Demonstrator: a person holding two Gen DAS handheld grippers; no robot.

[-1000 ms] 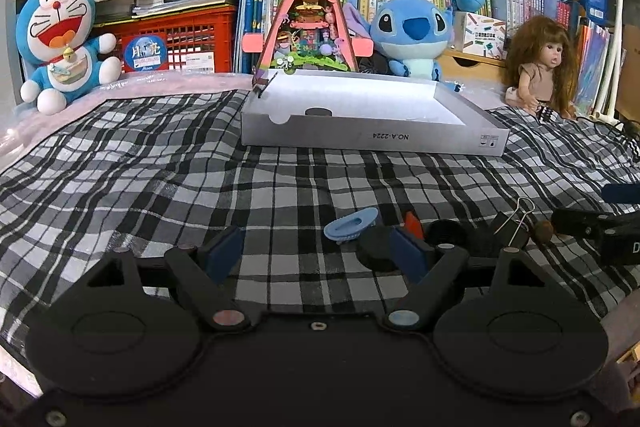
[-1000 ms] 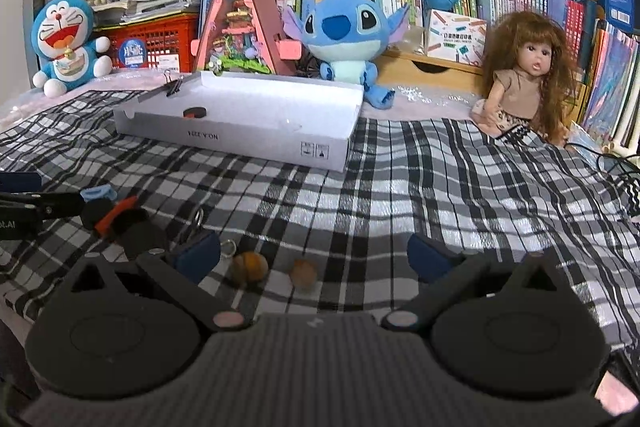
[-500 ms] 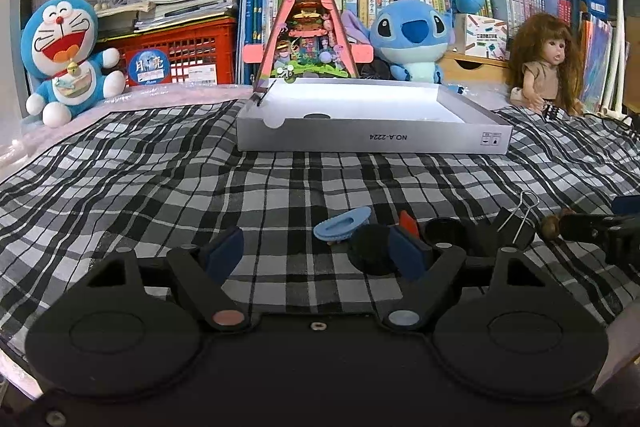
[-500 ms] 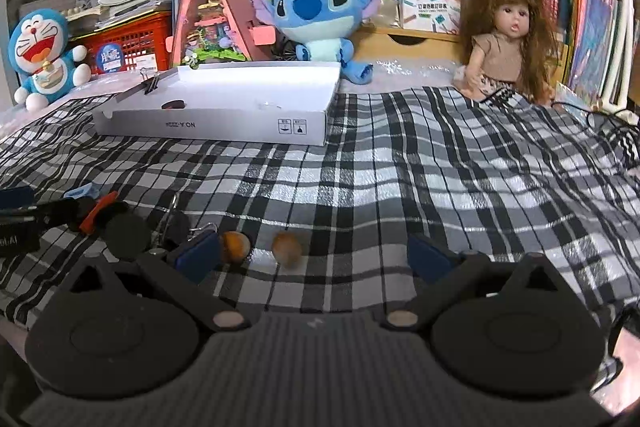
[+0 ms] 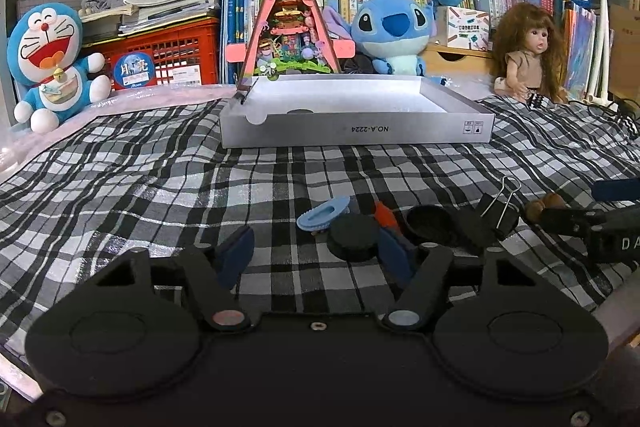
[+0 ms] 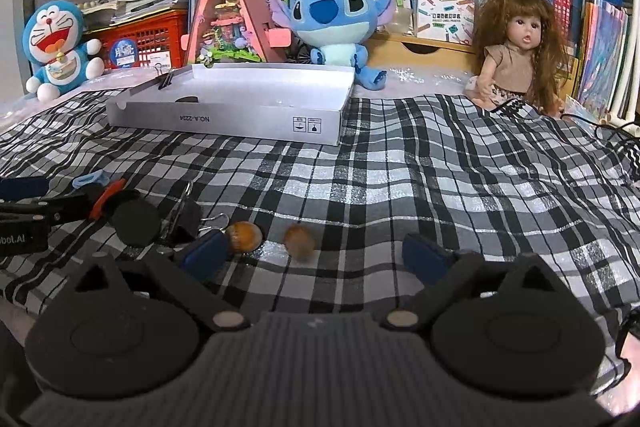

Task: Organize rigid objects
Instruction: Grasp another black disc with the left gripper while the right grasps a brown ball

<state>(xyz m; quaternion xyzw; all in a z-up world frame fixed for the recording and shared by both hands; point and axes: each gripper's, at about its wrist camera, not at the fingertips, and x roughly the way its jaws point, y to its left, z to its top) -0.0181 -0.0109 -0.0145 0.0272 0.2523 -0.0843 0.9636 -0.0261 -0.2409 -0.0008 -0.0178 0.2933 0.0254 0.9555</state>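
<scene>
While the checked cloth (image 5: 160, 187) takes up most of both views, the grey box (image 5: 356, 133) stands at its far side, open-topped, well apart from the clutter near the grippers. Inside it a dark round piece (image 6: 187, 99) lies on the floor and a binder clip (image 6: 165, 79) is clamped on its far-left rim; the rest of its floor is hidden by the near wall.

Near the cloth's front edge lies the pile to sort: two black discs (image 5: 353, 237), a second binder clip (image 5: 500, 207), a blue clip (image 5: 323, 214), an orange piece (image 5: 385, 214) and two brown balls (image 6: 244, 235).

On the left gripper (image 5: 316, 257) the jaws are closing, with only cloth between them; the near disc sits just ahead, against the right-hand finger. For a clean pick, I judge it should shift towards that disc until both pads straddle its rim, then close square so the blue clip beside it is not caught.

By contrast, the right gripper (image 6: 316, 253) stands released, wide, one ball between its fingers and untouched.
</scene>
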